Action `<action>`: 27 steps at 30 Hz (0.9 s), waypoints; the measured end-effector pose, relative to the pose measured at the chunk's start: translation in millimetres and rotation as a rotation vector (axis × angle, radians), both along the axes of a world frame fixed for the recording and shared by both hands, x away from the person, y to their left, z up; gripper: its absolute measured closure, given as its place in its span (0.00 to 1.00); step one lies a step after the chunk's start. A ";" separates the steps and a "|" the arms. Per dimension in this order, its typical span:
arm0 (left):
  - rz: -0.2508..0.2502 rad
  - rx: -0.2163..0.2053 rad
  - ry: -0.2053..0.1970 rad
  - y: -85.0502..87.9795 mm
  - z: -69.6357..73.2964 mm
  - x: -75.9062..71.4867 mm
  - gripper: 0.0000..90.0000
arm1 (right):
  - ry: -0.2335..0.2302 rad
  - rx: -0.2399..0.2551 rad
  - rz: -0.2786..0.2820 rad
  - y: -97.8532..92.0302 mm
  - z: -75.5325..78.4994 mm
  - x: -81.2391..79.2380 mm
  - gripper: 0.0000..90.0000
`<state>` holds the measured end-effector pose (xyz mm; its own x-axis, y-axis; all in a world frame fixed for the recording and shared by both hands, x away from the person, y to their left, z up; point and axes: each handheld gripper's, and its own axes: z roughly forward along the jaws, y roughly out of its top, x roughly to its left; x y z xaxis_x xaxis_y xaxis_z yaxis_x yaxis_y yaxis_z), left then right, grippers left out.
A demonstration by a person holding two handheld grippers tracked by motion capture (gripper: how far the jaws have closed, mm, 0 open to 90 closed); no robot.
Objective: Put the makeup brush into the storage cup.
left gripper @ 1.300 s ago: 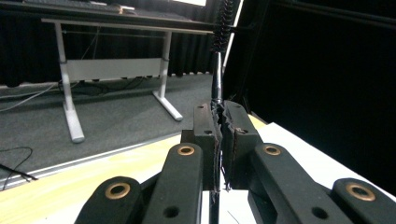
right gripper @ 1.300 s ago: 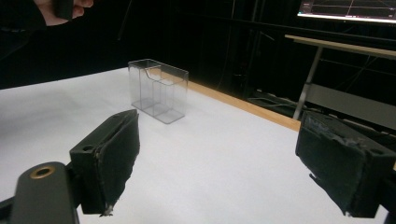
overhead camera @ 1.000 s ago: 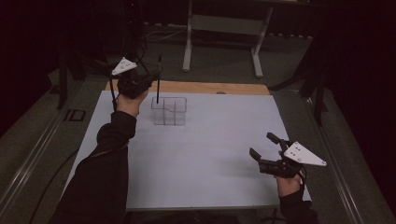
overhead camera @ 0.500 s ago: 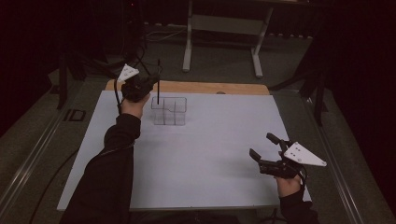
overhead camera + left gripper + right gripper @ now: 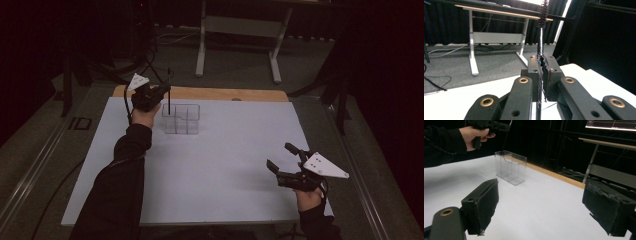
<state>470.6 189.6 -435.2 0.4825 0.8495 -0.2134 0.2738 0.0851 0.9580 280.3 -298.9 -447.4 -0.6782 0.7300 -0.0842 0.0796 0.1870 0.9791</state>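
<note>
A thin black brush point(image 5: 169, 100) with a bristled top end point(image 5: 543, 12) stands upright, and my left gripper point(image 5: 164, 91) is shut on its stem point(image 5: 540, 47). The stem's lower end point(image 5: 504, 145) reaches the rim of the left end compartment of a clear plastic organizer point(image 5: 181, 119) at the back of the white table. In the left gripper view the pads point(image 5: 546, 72) squeeze the stem. My right gripper point(image 5: 280, 156) hovers low at the table's front right, open with nothing between its jaws point(image 5: 544, 202), facing the organizer point(image 5: 510, 167).
A white sheet point(image 5: 220, 165) covers the table, with a wooden strip point(image 5: 210, 93) along its far edge. Behind the table stands a white-legged desk point(image 5: 240, 25) on grey carpet. Black curtains surround the area.
My left hand has come down with the brush, bringing its lower end to the organizer. The right hand has stayed where it was.
</note>
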 end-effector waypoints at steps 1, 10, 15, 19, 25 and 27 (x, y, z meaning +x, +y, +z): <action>0.007 0.008 0.006 -0.1 -1.2 0.0 0.95 | 0.000 0.000 0.000 0.0 0.0 0.1 0.15; 0.006 0.016 0.055 -4.1 -9.8 -0.7 0.95 | -0.002 -0.001 0.001 0.5 0.4 -0.2 0.15; -0.002 0.018 0.074 -7.8 -13.8 -2.2 0.95 | -0.004 0.001 0.001 0.6 0.6 -0.5 0.15; -0.010 0.026 0.104 -9.8 -17.6 -2.0 0.95 | -0.006 -0.001 0.001 0.8 0.9 -0.6 0.15; 0.058 0.094 0.166 -15.4 -15.3 -2.4 0.61 | -0.006 -0.001 0.001 0.8 1.0 -0.7 0.15; 0.082 0.085 0.191 -15.2 -12.5 -2.3 0.49 | -0.006 -0.001 0.001 0.7 1.0 -0.7 0.15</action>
<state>468.3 174.5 -447.7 0.3685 0.9032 -0.2203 0.4463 0.0360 0.8942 279.6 -298.2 -446.5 -0.6781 0.7296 -0.0890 0.0733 0.1876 0.9795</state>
